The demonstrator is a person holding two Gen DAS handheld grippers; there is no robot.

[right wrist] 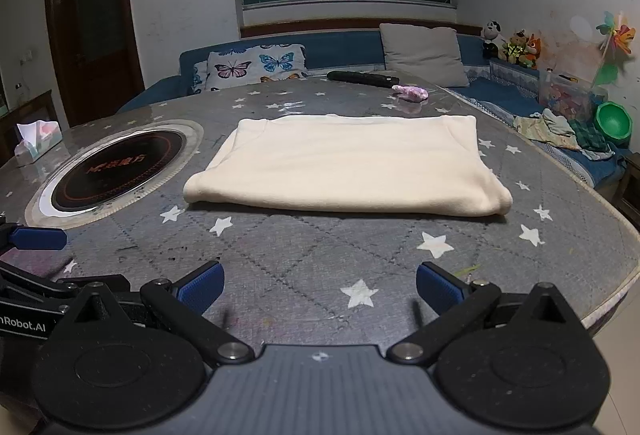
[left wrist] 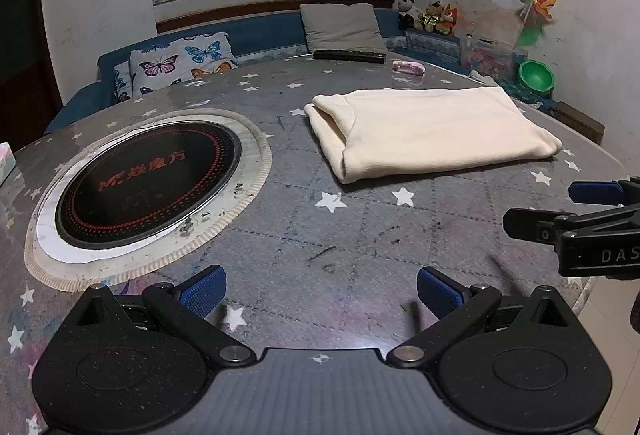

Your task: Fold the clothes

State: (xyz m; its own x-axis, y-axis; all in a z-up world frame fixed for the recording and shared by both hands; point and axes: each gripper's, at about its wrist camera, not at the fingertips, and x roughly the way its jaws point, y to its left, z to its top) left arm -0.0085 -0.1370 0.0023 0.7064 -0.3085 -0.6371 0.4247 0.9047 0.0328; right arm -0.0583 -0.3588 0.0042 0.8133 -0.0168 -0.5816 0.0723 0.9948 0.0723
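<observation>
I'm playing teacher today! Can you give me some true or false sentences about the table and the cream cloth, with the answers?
1. The cream cloth lies folded on the table. True.
2. The left gripper is squeezing the cloth. False: it is open and holds nothing, short of the cloth.
3. The right gripper is open too. True.
4. The round black cooktop is set into the table beside the cloth. True.
5. The tissue box sits on top of the cloth. False: it stands near the table's edge, past the cooktop.
6. The remote is under the cloth. False: it lies at the far edge.
</observation>
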